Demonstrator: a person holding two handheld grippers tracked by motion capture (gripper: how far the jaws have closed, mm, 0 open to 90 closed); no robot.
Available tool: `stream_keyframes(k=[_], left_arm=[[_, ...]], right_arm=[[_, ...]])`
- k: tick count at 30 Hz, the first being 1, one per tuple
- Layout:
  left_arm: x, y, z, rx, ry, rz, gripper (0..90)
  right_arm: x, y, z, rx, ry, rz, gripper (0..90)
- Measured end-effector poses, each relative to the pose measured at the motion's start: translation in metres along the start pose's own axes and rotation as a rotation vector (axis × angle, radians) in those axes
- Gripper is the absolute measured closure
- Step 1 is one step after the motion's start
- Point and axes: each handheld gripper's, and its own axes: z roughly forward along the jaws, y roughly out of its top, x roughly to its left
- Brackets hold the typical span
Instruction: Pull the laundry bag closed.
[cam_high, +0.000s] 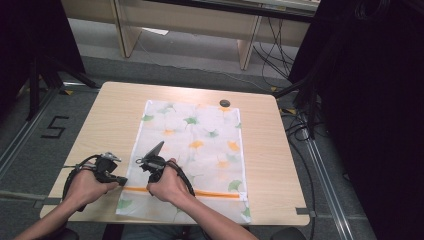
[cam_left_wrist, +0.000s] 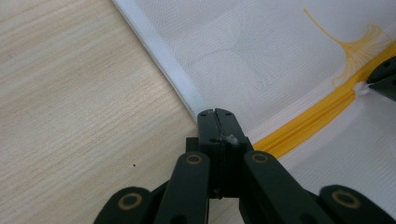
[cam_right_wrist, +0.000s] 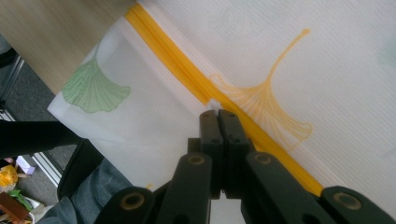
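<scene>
A white mesh bag (cam_high: 200, 135) printed with green and orange ginkgo leaves lies flat on the wooden table (cam_high: 110, 120). An orange zipper (cam_high: 215, 193) runs across it near the front edge. At the bag's left edge my left gripper (cam_high: 123, 180) is shut on the fabric beside the zipper's end (cam_left_wrist: 266, 142); its jaws (cam_left_wrist: 217, 116) pinch a white bit. My right gripper (cam_high: 149, 188) stands just to its right, jaws down on the zipper. Up close the right gripper (cam_right_wrist: 218, 116) is shut on a small white pull tab (cam_right_wrist: 214, 103) on the zipper (cam_right_wrist: 173, 60).
A small dark round object (cam_high: 225, 103) lies at the bag's far edge. The bag's front hem hangs close to the table's front edge (cam_high: 280, 212). The person's knee (cam_right_wrist: 93, 191) is below that edge. Bare wood lies left and right of the bag.
</scene>
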Motion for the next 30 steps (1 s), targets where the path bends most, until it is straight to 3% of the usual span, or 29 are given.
stream_keyframes(k=[2,10,12,14,17,18,19,20,24,25,30], left_arm=[[-0.0001,-0.0001,0.0,-0.002,0.002,-0.001,89.9],[-0.0008,-0.0003,0.0007,-0.014,0.0,-0.015,89.9],[-0.0008,-0.0003,0.0005,-0.012,0.001,-0.012,89.9],[-0.0008,-0.0002,0.0006,-0.012,0.001,-0.013,90.0],[-0.001,-0.0003,0.0006,-0.013,0.001,-0.013,89.9],[-0.001,-0.0003,0.0006,-0.013,0.001,-0.013,89.9],[-0.0009,-0.0003,0.0005,-0.012,0.002,-0.011,89.9],[-0.0012,-0.0003,0.0008,-0.016,0.002,-0.017,89.9],[-0.0008,-0.0003,0.0007,-0.013,-0.001,-0.013,89.9],[-0.0009,-0.0004,0.0007,-0.014,0.001,-0.015,89.9],[-0.0008,-0.0003,0.0006,-0.013,0.0,-0.015,90.0]], right_arm=[[-0.0021,-0.0003,0.0003,-0.015,0.001,-0.029,90.0],[-0.0012,-0.0015,-0.0013,0.004,0.005,0.011,90.0],[-0.0046,-0.0018,-0.0011,-0.01,-0.005,-0.025,90.0],[-0.0028,-0.0027,-0.0025,0.004,0.001,0.014,90.0],[-0.0068,-0.0037,-0.002,-0.008,-0.007,-0.02,90.0],[-0.0043,-0.0043,-0.0028,0.008,-0.004,0.022,90.0],[-0.0041,-0.0046,-0.0034,0.016,-0.003,0.031,90.0],[-0.0057,-0.0046,-0.0031,0.002,-0.001,0.006,90.0],[-0.0081,-0.0052,-0.0032,-0.005,-0.011,-0.018,90.0],[-0.0057,-0.0057,-0.0039,0.008,-0.002,0.021,90.0],[-0.0083,-0.0062,-0.0058,0.011,-0.005,0.005,90.0]])
